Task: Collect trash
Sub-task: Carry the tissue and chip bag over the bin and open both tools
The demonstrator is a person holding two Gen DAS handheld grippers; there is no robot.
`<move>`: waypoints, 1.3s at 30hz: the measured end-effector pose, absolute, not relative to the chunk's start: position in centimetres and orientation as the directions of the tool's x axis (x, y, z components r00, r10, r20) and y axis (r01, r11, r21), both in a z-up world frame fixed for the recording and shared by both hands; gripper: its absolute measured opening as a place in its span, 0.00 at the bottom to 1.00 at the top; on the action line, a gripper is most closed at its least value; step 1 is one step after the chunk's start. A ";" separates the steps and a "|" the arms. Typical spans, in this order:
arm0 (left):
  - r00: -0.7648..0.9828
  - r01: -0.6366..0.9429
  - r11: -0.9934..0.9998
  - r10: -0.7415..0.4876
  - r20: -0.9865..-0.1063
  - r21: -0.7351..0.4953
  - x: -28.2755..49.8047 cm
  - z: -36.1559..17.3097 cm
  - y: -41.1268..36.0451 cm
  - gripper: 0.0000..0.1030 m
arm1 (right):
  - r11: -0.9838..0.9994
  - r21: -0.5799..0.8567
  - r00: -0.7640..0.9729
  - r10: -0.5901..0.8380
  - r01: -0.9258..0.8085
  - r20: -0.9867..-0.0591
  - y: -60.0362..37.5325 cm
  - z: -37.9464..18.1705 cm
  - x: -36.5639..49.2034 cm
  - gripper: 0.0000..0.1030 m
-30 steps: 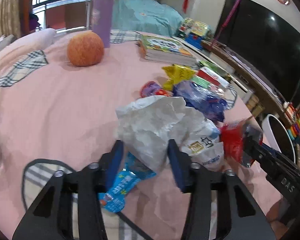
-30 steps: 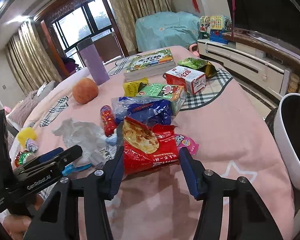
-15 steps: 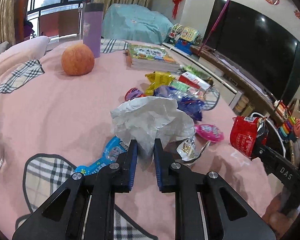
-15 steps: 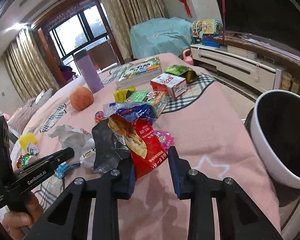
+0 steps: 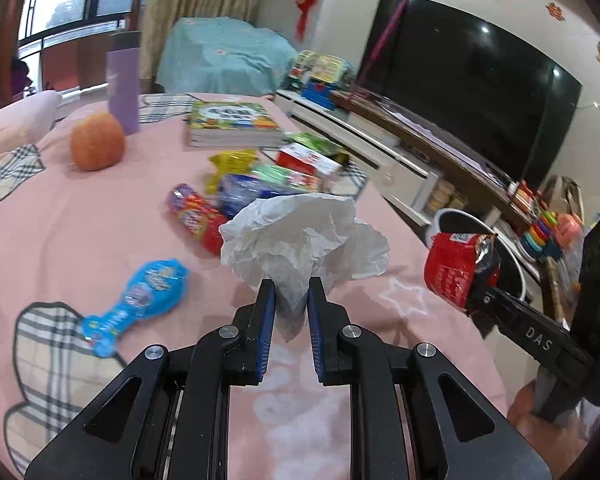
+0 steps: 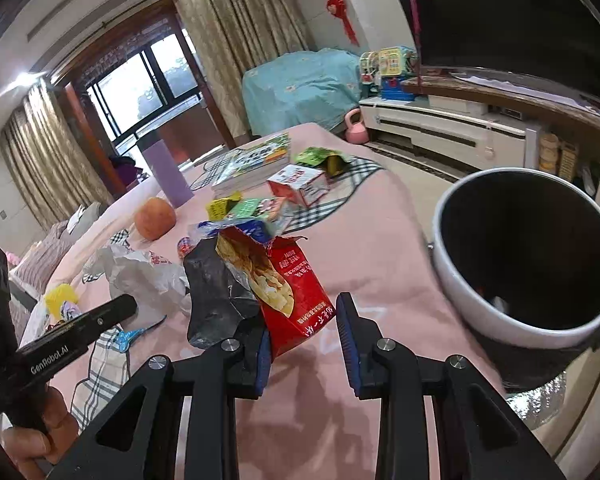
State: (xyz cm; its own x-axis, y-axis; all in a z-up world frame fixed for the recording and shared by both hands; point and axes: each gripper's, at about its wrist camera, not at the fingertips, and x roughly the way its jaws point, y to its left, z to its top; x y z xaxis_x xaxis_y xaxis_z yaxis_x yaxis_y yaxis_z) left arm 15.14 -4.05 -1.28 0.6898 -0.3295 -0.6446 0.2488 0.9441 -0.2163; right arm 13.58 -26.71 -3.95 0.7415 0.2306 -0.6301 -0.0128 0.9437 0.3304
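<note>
My left gripper (image 5: 291,296) is shut on a crumpled white paper bag (image 5: 300,240) and holds it above the pink tablecloth (image 5: 80,216). My right gripper (image 6: 302,324) holds an empty red chip bag (image 6: 288,284) lifted off the table; the bag hangs against its left pad with a gap to the right pad. The white bin with a black inside (image 6: 528,252) stands just right of the right gripper. In the left wrist view the chip bag (image 5: 458,268) is at the bin's rim (image 5: 452,214). The paper bag also shows in the right wrist view (image 6: 140,276).
On the table lie a blue wrapper (image 5: 140,300), a red snack tube (image 5: 196,216), a blue bag (image 5: 244,192), a yellow wrapper (image 5: 232,162), boxes (image 5: 304,164), books (image 5: 232,124), an orange fruit (image 5: 97,142) and a purple tumbler (image 5: 122,88). A TV stand (image 6: 460,132) runs behind the bin.
My left gripper shut on the paper bag and lifted it off the table. My right gripper lifted the chip bag and carried it right, close to the bin.
</note>
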 end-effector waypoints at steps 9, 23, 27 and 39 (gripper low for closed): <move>0.653 0.343 0.916 -0.391 -0.648 -0.208 14.6 -0.8 -9.1 0.15 | 0.935 0.349 0.764 0.182 0.060 -0.619 -31.2 -3.7 11.8 0.29; 0.606 0.447 0.875 -0.449 -0.657 -0.186 15.0 -0.3 -16.2 0.15 | 0.914 0.371 0.798 0.098 0.164 -0.595 -37.9 -2.8 10.0 0.29; 0.592 0.465 0.866 -0.458 -0.663 -0.183 15.3 -0.3 -17.9 0.15 | 0.910 0.371 0.798 0.084 0.183 -0.597 -39.0 -2.8 9.9 0.29; 0.568 0.503 0.847 -0.475 -0.672 -0.173 16.5 -0.1 -22.3 0.15 | 0.901 0.369 0.782 0.054 0.230 -0.621 -41.8 -3.5 10.2 0.29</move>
